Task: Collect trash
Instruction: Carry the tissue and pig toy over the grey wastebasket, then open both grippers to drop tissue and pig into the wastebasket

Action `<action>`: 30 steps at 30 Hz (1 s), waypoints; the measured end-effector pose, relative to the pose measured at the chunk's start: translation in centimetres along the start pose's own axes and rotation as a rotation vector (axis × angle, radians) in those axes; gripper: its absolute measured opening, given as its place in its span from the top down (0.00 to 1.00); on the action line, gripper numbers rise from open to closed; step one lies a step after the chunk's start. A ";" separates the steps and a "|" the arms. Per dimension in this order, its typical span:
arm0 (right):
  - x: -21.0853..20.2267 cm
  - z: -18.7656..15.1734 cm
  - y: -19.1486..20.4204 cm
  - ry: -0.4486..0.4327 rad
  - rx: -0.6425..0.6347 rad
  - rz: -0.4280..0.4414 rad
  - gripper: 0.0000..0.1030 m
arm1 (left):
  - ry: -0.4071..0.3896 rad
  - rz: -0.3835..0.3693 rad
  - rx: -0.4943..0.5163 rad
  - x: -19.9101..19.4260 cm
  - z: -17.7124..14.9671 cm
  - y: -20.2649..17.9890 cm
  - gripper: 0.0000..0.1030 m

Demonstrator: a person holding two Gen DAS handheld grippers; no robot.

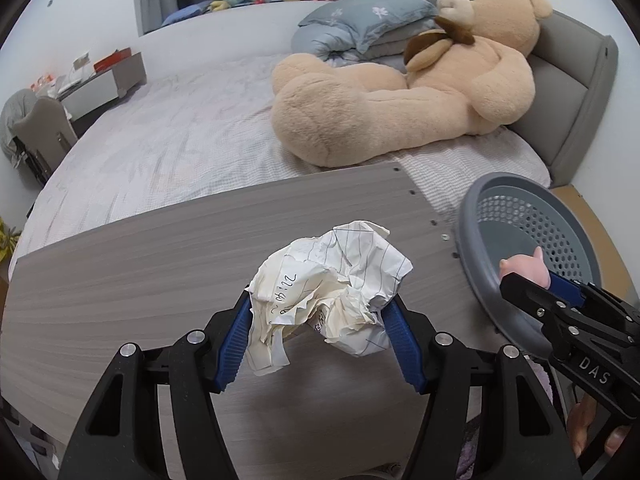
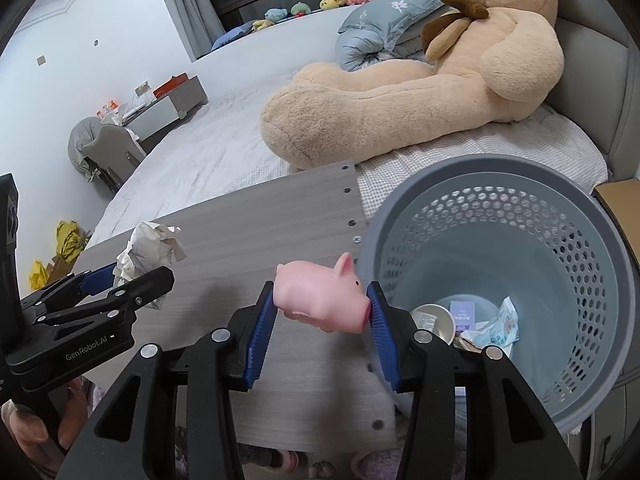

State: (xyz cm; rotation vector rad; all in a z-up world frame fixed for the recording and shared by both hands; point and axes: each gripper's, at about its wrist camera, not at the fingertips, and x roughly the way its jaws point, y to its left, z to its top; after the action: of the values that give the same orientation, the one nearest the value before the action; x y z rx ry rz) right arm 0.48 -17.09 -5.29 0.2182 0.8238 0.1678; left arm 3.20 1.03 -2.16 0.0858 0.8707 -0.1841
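A crumpled ball of lined paper (image 1: 328, 280) is clamped between the blue pads of my left gripper (image 1: 320, 316), held above the grey wooden board (image 1: 160, 264). My right gripper (image 2: 322, 308) is shut on a small pink toy pig (image 2: 320, 294), just left of the rim of the grey perforated bin (image 2: 500, 184). The bin holds a paper cup, a small card and wrappers at its bottom. In the left wrist view the right gripper (image 1: 528, 276) with the pig (image 1: 522, 267) hangs over the bin's (image 1: 532, 208) near rim. The paper (image 2: 148, 252) and left gripper (image 2: 120, 280) show at the left of the right wrist view.
Behind the board lies a bed (image 1: 168, 136) with a large tan teddy bear (image 1: 400, 92) and blue-grey pillows (image 1: 360, 20). A cardboard box (image 2: 620, 208) stands right of the bin. A grey chair and a cluttered desk (image 1: 100, 76) are at the far left.
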 end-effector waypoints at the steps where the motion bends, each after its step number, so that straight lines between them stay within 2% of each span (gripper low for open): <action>1: -0.3 0.0 -0.4 -0.004 0.005 -0.003 0.57 | -0.002 -0.006 0.010 -0.1 0.0 -0.6 0.40; 13: -4.0 -0.4 -9.2 -0.057 0.139 -0.142 0.57 | -0.018 -0.141 0.154 1.3 2.4 -10.6 0.41; 18: -4.7 -0.2 -12.2 -0.061 0.179 -0.183 0.57 | -0.012 -0.172 0.193 2.2 3.3 -13.6 0.41; 30: -3.9 0.4 -16.1 -0.043 0.208 -0.204 0.57 | 0.026 -0.151 0.227 5.0 4.3 -17.4 0.40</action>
State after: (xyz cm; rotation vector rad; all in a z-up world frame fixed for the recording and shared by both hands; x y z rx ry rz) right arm -0.82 -33.56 -6.43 0.3304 0.8155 -0.1148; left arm 6.17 -17.33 -3.17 0.2354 0.8803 -0.4238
